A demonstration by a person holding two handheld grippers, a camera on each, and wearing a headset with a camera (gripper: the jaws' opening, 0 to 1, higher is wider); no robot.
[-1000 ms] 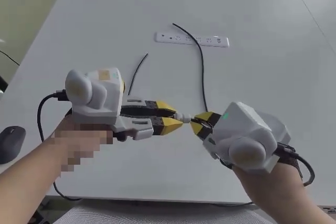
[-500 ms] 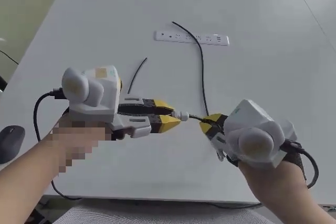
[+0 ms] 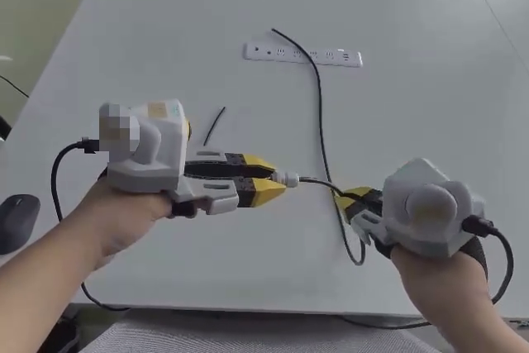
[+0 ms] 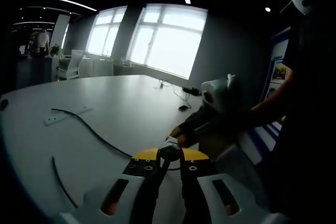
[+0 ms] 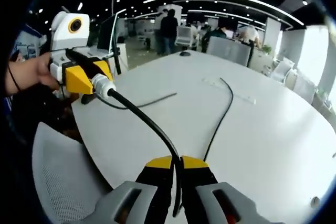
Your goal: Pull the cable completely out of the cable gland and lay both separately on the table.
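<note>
Jaws of the left gripper [image 3: 277, 189] are pinched shut on the small white cable gland [image 3: 287, 178], centre of the head view, held up above the bench [image 3: 430, 97]. Down at lower right, the right gripper [image 3: 351, 202] has its jaws closed narrow on the black cable [image 3: 321, 113], a short stretch out from the gland. The right gripper view shows that stretch arcing from between the yellow tips up to the gland at upper left, so it reads as slack, not taut.

Past the right gripper the cable loops low, then runs up the frame and across the white power strip [image 3: 302, 55] near the top. How much cable sits inside the gland I can't tell; the left gripper's yellow tips hide its back end.

Doing this well, I'd say: hold the gland dead steady and draw the cable straight along the line of its bore, not sideways, so it doesn't bind at the mouth. If the reach runs out, regrip close to the gland. Mind the long tail, which could drag the power strip or catch the short loose wire [image 3: 215, 125] at left of centre.
</note>
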